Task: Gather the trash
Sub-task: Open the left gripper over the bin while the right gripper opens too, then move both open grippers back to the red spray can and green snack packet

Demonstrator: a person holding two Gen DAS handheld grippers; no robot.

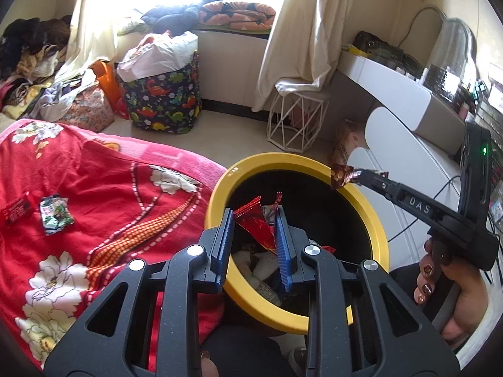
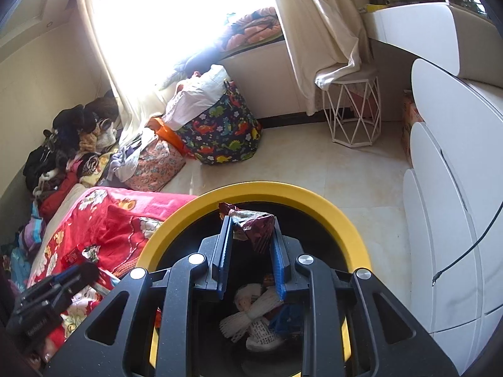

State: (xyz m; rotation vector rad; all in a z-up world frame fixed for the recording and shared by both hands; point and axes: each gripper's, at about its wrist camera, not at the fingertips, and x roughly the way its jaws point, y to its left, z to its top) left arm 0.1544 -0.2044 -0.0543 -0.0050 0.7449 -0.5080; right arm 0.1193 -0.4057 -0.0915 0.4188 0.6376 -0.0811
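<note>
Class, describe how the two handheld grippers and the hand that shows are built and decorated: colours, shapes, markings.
Both the left gripper and right gripper are matte black plastic, with triangular cut-outs in the linkage arms, round silver pivot caps, and ribbed blue pads lining the jaws. Seen from the left wrist, the right one bears white letters "DAS" and a green light. The hand on it wears glossy dark bronze nail polish.

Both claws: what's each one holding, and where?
Left claw: red wrapper, pinched at its middle. Right claw: dark brown wrapper, gripped across its crumpled body.

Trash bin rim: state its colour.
Yellow; the trash bin rim shows best in the right wrist view.
</note>
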